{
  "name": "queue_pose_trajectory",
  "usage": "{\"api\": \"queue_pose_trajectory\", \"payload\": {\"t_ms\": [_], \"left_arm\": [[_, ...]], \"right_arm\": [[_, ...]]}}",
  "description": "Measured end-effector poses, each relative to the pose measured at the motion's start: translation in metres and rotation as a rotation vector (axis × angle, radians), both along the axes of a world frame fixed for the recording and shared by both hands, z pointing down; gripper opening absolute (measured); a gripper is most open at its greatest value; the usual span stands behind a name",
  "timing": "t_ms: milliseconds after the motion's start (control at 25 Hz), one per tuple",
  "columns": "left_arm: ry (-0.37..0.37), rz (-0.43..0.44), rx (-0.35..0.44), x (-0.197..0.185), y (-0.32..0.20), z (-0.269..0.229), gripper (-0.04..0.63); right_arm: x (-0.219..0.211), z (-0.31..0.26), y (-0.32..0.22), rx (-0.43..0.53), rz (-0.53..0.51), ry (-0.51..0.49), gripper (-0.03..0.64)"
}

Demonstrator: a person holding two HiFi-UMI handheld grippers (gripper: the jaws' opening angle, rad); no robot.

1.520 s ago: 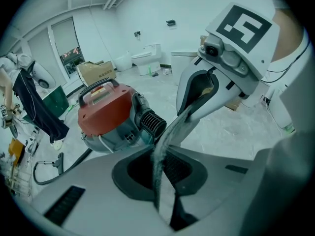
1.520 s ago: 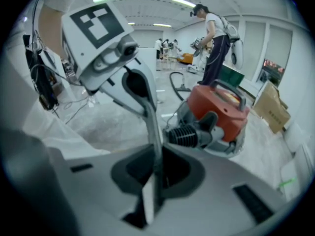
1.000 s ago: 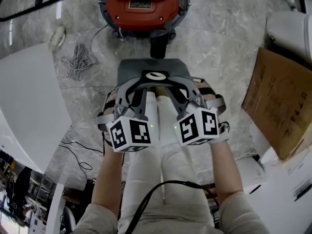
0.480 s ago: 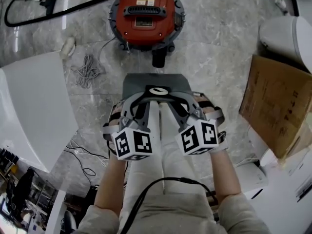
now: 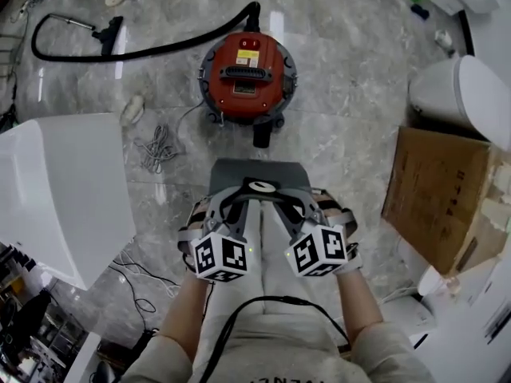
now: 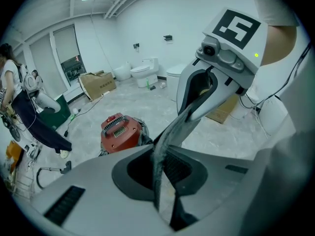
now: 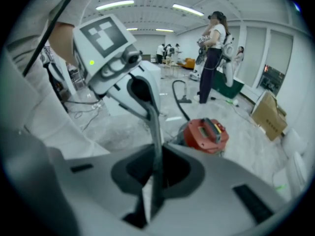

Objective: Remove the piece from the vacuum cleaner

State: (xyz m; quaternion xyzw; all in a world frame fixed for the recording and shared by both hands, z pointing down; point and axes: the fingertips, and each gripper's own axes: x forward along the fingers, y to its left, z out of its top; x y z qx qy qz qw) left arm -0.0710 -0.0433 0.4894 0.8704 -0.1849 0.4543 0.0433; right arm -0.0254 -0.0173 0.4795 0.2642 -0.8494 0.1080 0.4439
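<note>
The red vacuum cleaner point(image 5: 249, 74) stands on the marble floor, also in the left gripper view point(image 6: 119, 132) and the right gripper view point(image 7: 206, 134). A flat grey piece point(image 5: 255, 170) hangs in the air, nearer to me than the vacuum and apart from it. My left gripper point(image 5: 238, 199) is shut on its left part and my right gripper point(image 5: 279, 199) on its right part. Each gripper view shows the piece edge-on as a thin grey strip point(image 6: 158, 166) point(image 7: 156, 151) pinched between the jaws and running towards the other gripper.
A black hose point(image 5: 144, 50) curls off to the far left, and a loose cord point(image 5: 160, 146) lies beside the vacuum. A white panel point(image 5: 56, 190) is at the left, a cardboard box point(image 5: 435, 194) and a toilet point(image 5: 463, 94) at the right. People point(image 7: 214, 53) stand farther off.
Both grippers have risen together with the grey piece. The vacuum now looks smaller and farther below, and more floor shows around it.
</note>
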Motion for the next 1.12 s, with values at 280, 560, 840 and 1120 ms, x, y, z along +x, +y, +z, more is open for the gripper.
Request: {"api": "queue_pose_trajectory", "payload": {"t_ms": [280,560,840,1120], "left_arm": [[0.036,-0.014,0.002,0.003,-0.007,-0.046,0.057],[0.06,-0.019,0.004,0.001,-0.011,-0.086,0.057],[0.062,-0.019,0.031,-0.001,-0.015,-0.127,0.057],[0.088,-0.038,0.032,-0.002,-0.014,-0.162,0.057]], "right_arm": [[0.001,-0.049,-0.006,0.011,-0.001,-0.039,0.044],[-0.001,-0.092,-0.011,0.04,-0.011,-0.044,0.043],[-0.002,-0.13,-0.015,0.041,-0.036,-0.058,0.043],[-0.003,-0.166,-0.015,0.053,-0.063,-0.049,0.043]]}}
